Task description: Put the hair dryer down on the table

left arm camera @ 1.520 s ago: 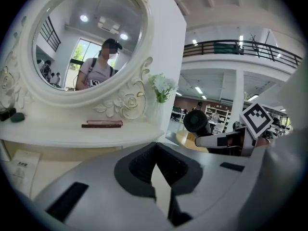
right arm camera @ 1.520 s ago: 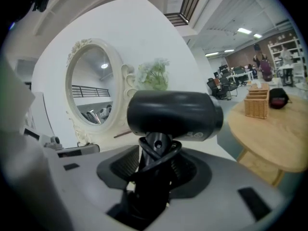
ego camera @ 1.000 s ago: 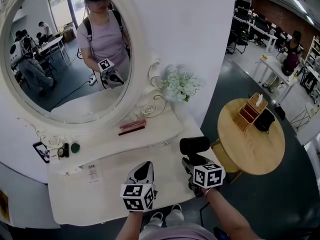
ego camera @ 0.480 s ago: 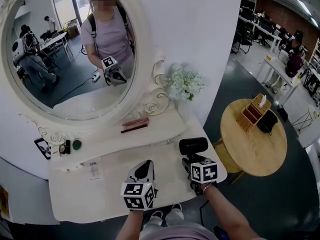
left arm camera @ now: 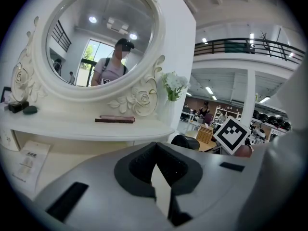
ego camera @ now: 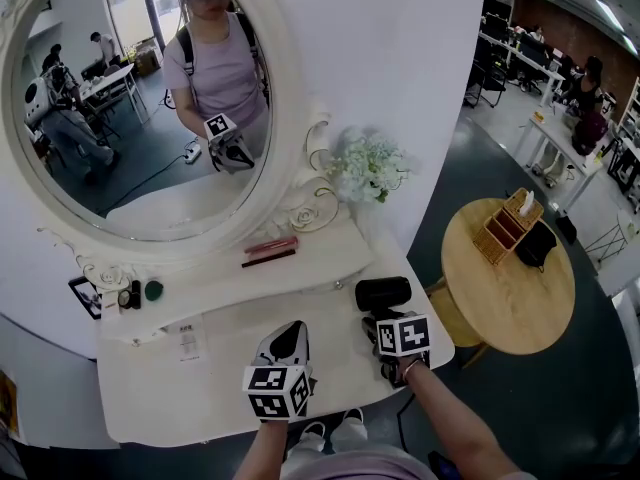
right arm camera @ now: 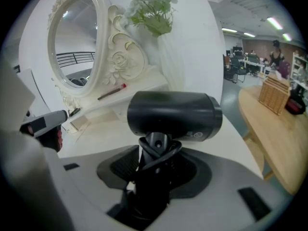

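The black hair dryer (ego camera: pixel 383 294) is over the right end of the white dressing table (ego camera: pixel 190 393). My right gripper (ego camera: pixel 386 320) is shut on its handle, with a cord wound round the handle. In the right gripper view the dryer's barrel (right arm camera: pixel 173 115) lies crosswise just beyond the right gripper (right arm camera: pixel 154 165). Whether the dryer touches the tabletop I cannot tell. My left gripper (ego camera: pixel 291 333) hovers over the table's front middle, to the left of the dryer. The left gripper (left arm camera: pixel 155 153) has its tips together and nothing between them.
A big oval mirror (ego camera: pixel 140 98) stands behind a raised shelf with a red-brown case (ego camera: pixel 266 251) and small jars (ego camera: pixel 135 296). White flowers (ego camera: pixel 368 168) sit at the shelf's right end. A paper tag (ego camera: pixel 185 343) lies on the table. A round wooden table (ego camera: pixel 500 298) stands to the right.
The right gripper with the hair dryer has shifted slightly left and further over the table. The left gripper has stayed where it was.
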`<action>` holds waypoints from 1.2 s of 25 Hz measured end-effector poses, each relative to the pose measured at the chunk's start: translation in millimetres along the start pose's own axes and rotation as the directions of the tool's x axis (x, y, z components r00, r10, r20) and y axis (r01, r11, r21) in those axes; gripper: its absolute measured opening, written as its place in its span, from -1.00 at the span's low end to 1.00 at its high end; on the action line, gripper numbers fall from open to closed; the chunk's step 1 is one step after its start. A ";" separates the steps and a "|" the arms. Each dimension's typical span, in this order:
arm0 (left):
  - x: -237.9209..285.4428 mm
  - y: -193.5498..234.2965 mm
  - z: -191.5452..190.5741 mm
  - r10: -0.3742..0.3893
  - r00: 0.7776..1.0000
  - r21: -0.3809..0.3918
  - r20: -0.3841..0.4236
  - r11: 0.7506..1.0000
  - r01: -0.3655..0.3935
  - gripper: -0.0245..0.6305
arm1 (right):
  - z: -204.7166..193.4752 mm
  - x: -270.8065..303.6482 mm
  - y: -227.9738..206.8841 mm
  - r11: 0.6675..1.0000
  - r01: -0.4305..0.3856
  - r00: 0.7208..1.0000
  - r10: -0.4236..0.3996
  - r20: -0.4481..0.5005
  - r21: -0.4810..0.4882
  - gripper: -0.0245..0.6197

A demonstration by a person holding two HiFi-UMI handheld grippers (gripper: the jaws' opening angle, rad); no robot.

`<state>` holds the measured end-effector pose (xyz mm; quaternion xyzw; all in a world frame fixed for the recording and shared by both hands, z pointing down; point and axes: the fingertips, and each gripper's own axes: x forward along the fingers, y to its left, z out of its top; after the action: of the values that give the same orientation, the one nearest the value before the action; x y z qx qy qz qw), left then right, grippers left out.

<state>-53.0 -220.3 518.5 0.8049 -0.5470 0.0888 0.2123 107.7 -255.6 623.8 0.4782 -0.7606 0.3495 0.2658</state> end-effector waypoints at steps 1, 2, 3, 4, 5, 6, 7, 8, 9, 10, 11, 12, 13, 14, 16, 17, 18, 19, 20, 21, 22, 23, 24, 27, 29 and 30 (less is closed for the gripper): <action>0.2 -0.1 -0.3 0.000 1.000 -0.001 0.000 1.000 0.000 -0.93 | -0.6 1.4 0.0 1.000 0.002 1.000 -0.002 -0.009 -0.002 -0.30; 0.2 -0.3 -0.5 0.000 1.000 -0.001 0.000 1.000 0.000 -0.93 | -1.3 2.8 0.0 1.000 0.003 1.000 -0.004 -0.018 -0.003 -0.30; 0.1 -0.5 -0.6 -0.001 1.000 -0.001 0.000 1.000 0.001 -0.93 | -2.2 4.0 0.0 1.000 0.005 1.000 -0.005 -0.027 -0.005 -0.30; -0.1 -0.7 -0.6 -0.001 1.000 -0.001 0.000 1.000 0.001 -0.93 | -3.0 5.1 0.0 1.000 0.006 0.999 -0.006 -0.035 -0.006 -0.30; -0.2 -0.7 -0.4 -0.001 1.000 -0.001 0.001 1.000 0.001 -0.93 | -3.6 6.2 -0.1 1.000 0.007 0.999 -0.007 -0.043 -0.006 -0.30; -0.3 -0.5 -0.3 -0.001 1.000 -0.001 0.001 1.000 0.001 -0.93 | -4.1 7.2 -0.3 1.000 0.008 0.999 -0.008 -0.050 -0.005 -0.30; -0.4 -0.1 -0.3 0.001 1.000 -0.001 0.001 1.000 -0.001 -0.93 | -4.4 8.2 -0.6 1.000 0.010 0.998 -0.010 -0.058 -0.004 -0.30; -0.5 0.4 -0.4 0.002 1.000 -0.002 0.001 1.000 -0.002 -0.93 | -4.7 9.1 -1.0 1.000 0.012 0.998 -0.012 -0.064 -0.002 -0.30; -0.6 0.7 -0.5 0.003 1.000 -0.002 0.000 1.000 -0.003 -0.93 | -4.9 9.9 -1.3 1.000 0.014 0.997 -0.015 -0.071 -0.002 -0.30; -0.7 0.8 -0.7 0.003 1.000 -0.003 -0.001 1.000 -0.003 -0.93 | -5.3 10.4 -1.5 1.000 0.018 0.997 -0.018 -0.076 -0.002 -0.30; -0.7 0.8 -0.9 0.003 1.000 -0.003 -0.001 1.000 -0.003 -0.93 | -6.0 10.9 -1.4 1.000 0.021 0.996 -0.021 -0.082 -0.003 -0.30; -0.5 0.7 -1.0 0.003 1.000 -0.003 -0.001 1.000 -0.003 -0.93 | -6.8 11.3 -1.3 1.000 0.024 0.996 -0.025 -0.088 -0.005 -0.30; -0.2 0.4 -1.0 0.002 1.000 -0.003 0.000 1.000 -0.002 -0.93 | -7.4 12.0 -1.1 1.000 0.028 0.995 -0.029 -0.094 -0.010 -0.30; 0.2 0.0 -0.9 0.002 1.000 -0.003 0.000 1.000 -0.002 -0.93 | -7.8 12.8 -1.0 0.999 0.033 0.994 -0.034 -0.099 -0.017 -0.30; 0.6 -0.9 -0.5 -0.001 1.000 -0.002 0.001 1.000 0.001 -0.93 | -8.2 14.7 -0.5 0.998 0.044 0.993 -0.047 -0.109 -0.033 -0.30; 0.5 -1.0 -0.4 -0.002 1.000 -0.002 0.001 1.000 0.002 -0.93 | -8.6 15.5 0.0 0.998 0.050 0.992 -0.054 -0.115 -0.039 -0.30; 0.2 -0.9 -0.4 -0.003 1.000 -0.002 0.001 1.000 0.003 -0.93 | -9.0 16.0 0.4 0.998 0.054 0.991 -0.059 -0.120 -0.044 -0.30; -0.3 -0.7 -0.5 -0.003 1.000 -0.003 0.001 1.000 0.003 -0.93 | -9.4 16.2 0.7 0.997 0.059 0.990 -0.064 -0.124 -0.048 -0.30; -0.9 -0.5 -0.5 -0.002 1.000 -0.003 0.000 1.000 0.002 -0.93 | -9.6 16.2 0.7 0.997 0.062 0.989 -0.069 -0.127 -0.052 -0.30; -1.7 -0.3 -0.3 -0.001 1.000 -0.003 0.001 1.000 0.001 -0.93 | -9.8 16.3 0.6 0.996 0.067 0.989 -0.074 -0.131 -0.057 -0.29; -2.5 0.2 0.0 0.001 1.000 -0.004 0.001 1.000 -0.001 -0.93 | -10.0 16.6 0.4 0.995 0.072 0.988 -0.080 -0.134 -0.063 -0.29; -3.5 0.9 0.3 0.003 1.000 -0.004 0.002 1.000 -0.003 -0.93 | -10.4 17.1 0.3 0.995 0.078 0.987 -0.087 -0.138 -0.069 -0.29; -4.5 1.7 0.5 0.005 1.000 -0.005 0.002 1.000 -0.005 -0.93 | -10.9 17.7 0.4 0.994 0.083 0.985 -0.093 -0.142 -0.075 -0.29; -7.8 4.5 0.5 0.011 1.000 -0.006 0.002 1.000 -0.011 -0.93 | -11.2 18.8 1.1 0.993 0.086 0.985 -0.097 -0.145 -0.085 -0.28; -9.4 5.7 0.4 0.013 1.000 -0.005 0.002 1.000 -0.013 -0.93 | -11.4 18.8 1.4 0.993 0.083 0.985 -0.094 -0.146 -0.082 -0.27; -9.8 6.0 0.5 0.012 1.000 -0.003 0.003 1.000 -0.012 -0.93 | -11.4 18.7 1.4 0.993 0.083 0.985 -0.094 -0.145 -0.081 -0.27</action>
<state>-62.4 -214.1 515.8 0.8012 -0.5524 0.0881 0.2123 99.7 -256.3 644.3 0.4737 -0.7293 0.3433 0.3548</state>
